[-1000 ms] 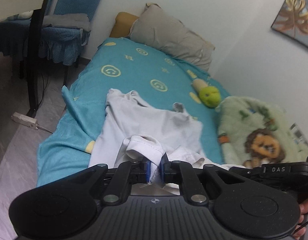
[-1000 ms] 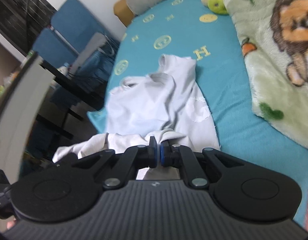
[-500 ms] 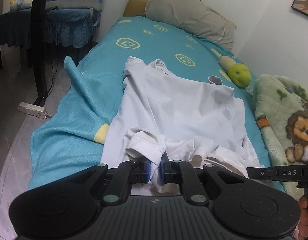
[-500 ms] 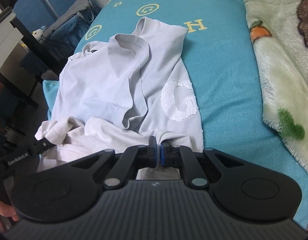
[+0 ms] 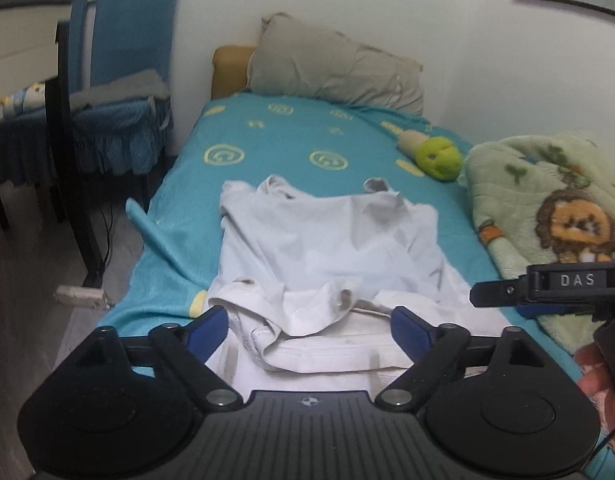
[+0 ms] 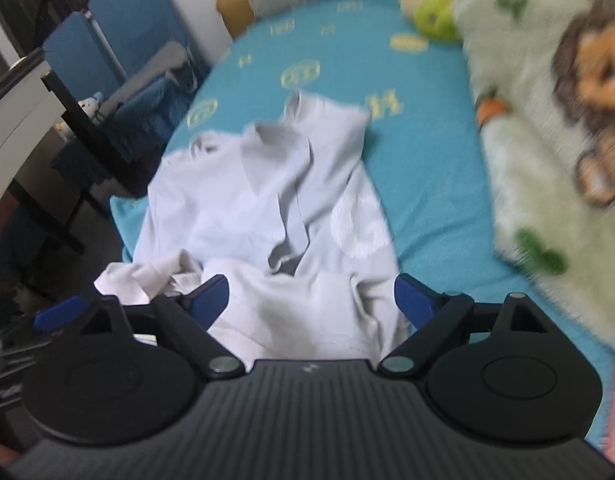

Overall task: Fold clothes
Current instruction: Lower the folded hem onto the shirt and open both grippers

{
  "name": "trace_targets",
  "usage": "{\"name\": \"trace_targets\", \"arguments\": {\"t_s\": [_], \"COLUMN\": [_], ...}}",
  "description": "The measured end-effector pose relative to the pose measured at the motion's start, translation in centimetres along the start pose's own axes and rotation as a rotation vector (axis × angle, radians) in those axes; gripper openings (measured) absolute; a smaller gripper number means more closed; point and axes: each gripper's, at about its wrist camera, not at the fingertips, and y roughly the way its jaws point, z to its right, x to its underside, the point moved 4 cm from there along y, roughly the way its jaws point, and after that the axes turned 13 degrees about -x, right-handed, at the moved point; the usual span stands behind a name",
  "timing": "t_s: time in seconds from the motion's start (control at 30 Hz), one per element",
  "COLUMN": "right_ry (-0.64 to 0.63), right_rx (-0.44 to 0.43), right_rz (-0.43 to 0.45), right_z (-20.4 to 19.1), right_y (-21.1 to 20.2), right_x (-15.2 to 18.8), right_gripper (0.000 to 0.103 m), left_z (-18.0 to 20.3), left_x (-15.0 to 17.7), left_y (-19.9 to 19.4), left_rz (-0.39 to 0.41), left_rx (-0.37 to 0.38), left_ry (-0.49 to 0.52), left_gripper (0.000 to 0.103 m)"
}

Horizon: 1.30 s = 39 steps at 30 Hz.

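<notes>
A white T-shirt (image 5: 327, 248) lies crumpled lengthwise on the teal bed sheet (image 5: 267, 140), its hem bunched near me and its collar toward the pillow. My left gripper (image 5: 309, 326) stands open over the bunched hem, holding nothing. In the right wrist view the same T-shirt (image 6: 267, 208) shows a white letter patch on its right side, and my right gripper (image 6: 311, 296) is open above the near folds. The right gripper (image 5: 547, 284) also shows at the right edge of the left wrist view, with a hand behind it.
A green lion blanket (image 5: 555, 216) covers the bed's right side. A green plush toy (image 5: 437, 156) and a grey pillow (image 5: 335, 68) lie at the head. Blue chairs (image 5: 123, 80) and a dark table leg (image 5: 67, 160) stand left of the bed.
Both grippers were shut on the T-shirt's hem and have opened, leaving it on the bed. Both have drawn back a little, and the right wrist view is motion-blurred.
</notes>
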Motion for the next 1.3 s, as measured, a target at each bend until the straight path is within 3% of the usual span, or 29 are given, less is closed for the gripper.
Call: {"name": "trace_targets", "arguments": {"t_s": [0.4,0.6,0.63,0.67,0.73,0.83,0.93,0.97,1.0,1.03,1.07,1.3], "right_ry": [-0.173,-0.238,-0.249,-0.256,-0.235,-0.2,-0.196,-0.192,-0.187,-0.186,-0.192,-0.296], "right_rx": [0.0,-0.009,-0.01,-0.001,0.026,0.027,0.041,0.042,0.042,0.04,0.032,0.077], "right_rz": [0.17,0.206,0.211,0.212,0.215,0.23,0.245,0.242,0.233,0.232,0.249,0.28], "right_z": [-4.8,-6.1,-6.3,-6.4,-5.9,-5.1,-4.9,-4.9,-5.0,-5.0,-5.1,-6.2], "right_y": [-7.9,-8.7,-8.8,-8.8,-8.7,-8.8,-9.0,-9.0,-8.9,-8.8,-8.9,-9.1], "right_x": [1.9,2.7,2.8,2.9,2.7,2.5,2.4,2.3,2.3,2.4,2.5,2.9], "right_gripper": [0.091,0.09,0.071,0.041,0.025,0.024,0.026,0.036,0.048,0.081,0.099,0.099], "left_z": [-1.0,-1.4,-1.4,-1.4,-1.4,-1.3,-1.3,-1.3,-1.3,-1.3,-1.3,-1.5], "left_x": [0.8,1.1,1.0,1.1,1.2,1.4,1.4,1.5,1.5,1.5,1.5,1.5], "left_y": [-8.5,-10.0,-10.0,-9.9,-9.5,-8.8,-8.5,-8.5,-8.5,-8.5,-8.5,-8.3], "left_rz": [0.162,0.204,0.205,0.202,0.19,0.171,0.163,0.162,0.161,0.161,0.16,0.151], "left_rx": [-0.084,-0.098,-0.098,-0.098,-0.1,-0.113,-0.112,-0.111,-0.111,-0.112,-0.113,-0.123], "left_ry": [0.03,0.011,0.009,0.008,0.013,0.025,0.03,0.031,0.033,0.035,0.036,0.027], "left_gripper": [0.103,0.103,0.103,0.103,0.103,0.103,0.103,0.103,0.103,0.103,0.103,0.103]}}
